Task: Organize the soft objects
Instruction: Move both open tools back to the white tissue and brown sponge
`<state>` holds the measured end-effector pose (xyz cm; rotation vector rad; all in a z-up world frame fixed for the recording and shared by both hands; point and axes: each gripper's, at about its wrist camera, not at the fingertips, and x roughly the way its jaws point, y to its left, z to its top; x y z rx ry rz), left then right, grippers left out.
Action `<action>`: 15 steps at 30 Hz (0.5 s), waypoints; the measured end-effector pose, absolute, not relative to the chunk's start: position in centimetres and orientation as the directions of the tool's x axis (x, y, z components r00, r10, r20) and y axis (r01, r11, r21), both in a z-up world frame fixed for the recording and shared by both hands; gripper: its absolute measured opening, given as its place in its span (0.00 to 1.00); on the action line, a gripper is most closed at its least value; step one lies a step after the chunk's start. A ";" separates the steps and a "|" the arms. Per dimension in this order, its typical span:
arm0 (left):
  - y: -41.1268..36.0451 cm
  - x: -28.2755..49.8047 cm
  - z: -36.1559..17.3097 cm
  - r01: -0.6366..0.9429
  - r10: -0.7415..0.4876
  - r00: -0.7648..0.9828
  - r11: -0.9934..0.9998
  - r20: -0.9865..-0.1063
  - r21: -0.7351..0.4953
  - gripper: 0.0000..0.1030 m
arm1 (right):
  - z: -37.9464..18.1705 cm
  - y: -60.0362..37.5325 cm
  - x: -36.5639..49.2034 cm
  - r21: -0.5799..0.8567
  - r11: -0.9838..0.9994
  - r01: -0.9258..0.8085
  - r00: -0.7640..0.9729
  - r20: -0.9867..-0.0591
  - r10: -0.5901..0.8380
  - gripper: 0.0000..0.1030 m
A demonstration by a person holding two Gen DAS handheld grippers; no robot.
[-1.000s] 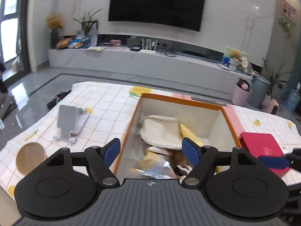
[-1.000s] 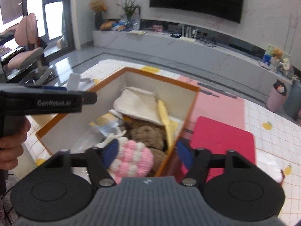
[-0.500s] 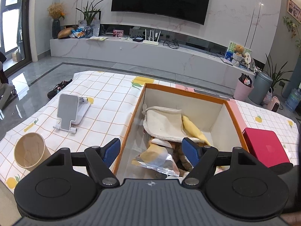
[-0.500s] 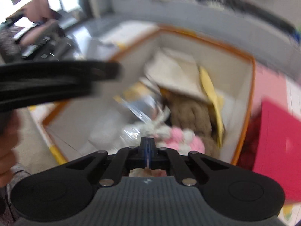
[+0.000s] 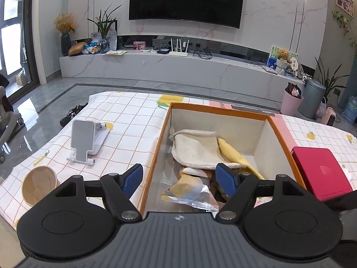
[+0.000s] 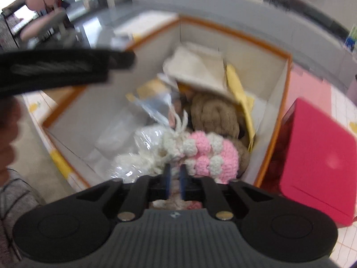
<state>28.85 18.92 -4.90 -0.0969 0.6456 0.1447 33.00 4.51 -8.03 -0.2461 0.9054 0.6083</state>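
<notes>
An orange-rimmed box (image 5: 256, 112) (image 6: 271, 51) stands on the checked tablecloth. Inside lie a cream cloth pouch (image 5: 196, 145) (image 6: 194, 67), a yellow cloth (image 5: 236, 154), a foil packet (image 5: 189, 189), a brown plush (image 6: 214, 116) and a pink-and-white crocheted item (image 6: 207, 151). My left gripper (image 5: 179, 179) is open and empty above the box's near left rim. My right gripper (image 6: 175, 179) is almost closed, pinching the near edge of the crocheted item. The right wrist view is blurred.
A red box (image 5: 321, 172) (image 6: 319, 154) sits right of the orange box. A phone stand (image 5: 86, 140) and a paper cup (image 5: 39, 187) are on the cloth to the left. The left gripper's body (image 6: 62, 67) crosses the right wrist view.
My right gripper has closed from wide open onto the pink-and-white crocheted item and tipped down into the box. My left gripper has drawn back a little and stays open.
</notes>
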 end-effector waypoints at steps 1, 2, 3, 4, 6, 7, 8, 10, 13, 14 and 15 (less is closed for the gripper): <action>18.8 28.8 -4.8 -0.162 0.102 0.792 0.986 -0.602 -0.045 0.85 | -7.0 3.7 32.2 0.030 0.808 -0.588 0.510 -0.761 0.400 0.66; 18.6 28.7 -4.6 -0.155 0.097 0.796 0.987 -0.597 -0.047 0.85 | -6.1 2.8 31.5 0.020 0.807 -0.591 0.543 -0.729 0.416 0.74; 18.3 28.6 -4.3 -0.143 0.085 0.803 0.988 -0.590 -0.052 0.85 | -5.1 1.8 31.0 0.024 0.803 -0.595 0.557 -0.708 0.435 0.72; 18.0 28.5 -4.1 -0.132 0.073 0.809 0.989 -0.584 -0.059 0.85 | -4.3 0.6 30.6 0.036 0.803 -0.595 0.564 -0.693 0.449 0.72; 17.3 28.2 -3.5 -0.115 0.056 0.818 0.991 -0.572 -0.067 0.85 | -2.8 -2.1 30.1 0.047 0.823 -0.566 0.599 -0.663 0.450 0.72; 16.8 28.0 -3.2 -0.108 0.052 0.825 0.992 -0.563 -0.067 0.85 | -2.1 -3.6 29.9 0.049 0.837 -0.546 0.620 -0.648 0.442 0.72; 16.1 27.7 -2.9 -0.101 0.049 0.833 0.993 -0.551 -0.064 0.85 | -1.5 -5.2 29.7 0.051 0.850 -0.524 0.642 -0.632 0.434 0.72; 14.5 27.2 -2.3 -0.082 0.046 0.848 0.996 -0.528 -0.045 0.85 | -0.9 -8.3 29.5 0.048 0.877 -0.479 0.686 -0.603 0.408 0.74; 11.4 26.6 -2.1 -0.040 0.031 0.863 0.999 -0.504 -0.006 0.85 | -0.6 -13.7 29.1 0.006 0.937 -0.348 0.787 -0.541 0.296 0.76; 10.3 26.6 -2.2 -0.025 0.025 0.858 1.000 -0.513 0.006 0.85 | -0.8 -15.4 29.2 -0.009 0.958 -0.287 0.825 -0.511 0.242 0.76; 9.0 26.9 -2.4 -0.006 0.009 0.845 1.000 -0.534 0.008 0.85 | -1.1 -17.3 29.6 -0.010 0.975 -0.220 0.849 -0.494 0.187 0.76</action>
